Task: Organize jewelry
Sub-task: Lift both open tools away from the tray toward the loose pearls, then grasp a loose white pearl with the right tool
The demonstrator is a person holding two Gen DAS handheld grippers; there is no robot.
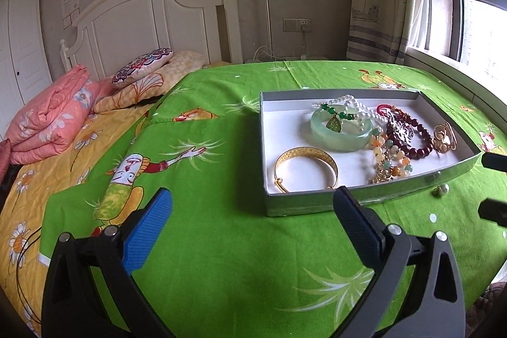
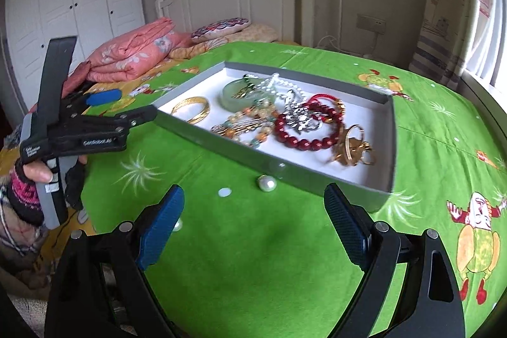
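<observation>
Two pearl pieces lie outside the tray on the green cloth: a pearl earring just beside the near wall, and a second pearl touching my right gripper's left finger. Both grippers, left included, hang with fingers spread wide, holding nothing. Most jewelry already sits inside, the gold bangle apart from the tangle. I judge I'm gathering stragglers; next calls for a narrow, careful pinch on a round bead that may roll.
</observation>
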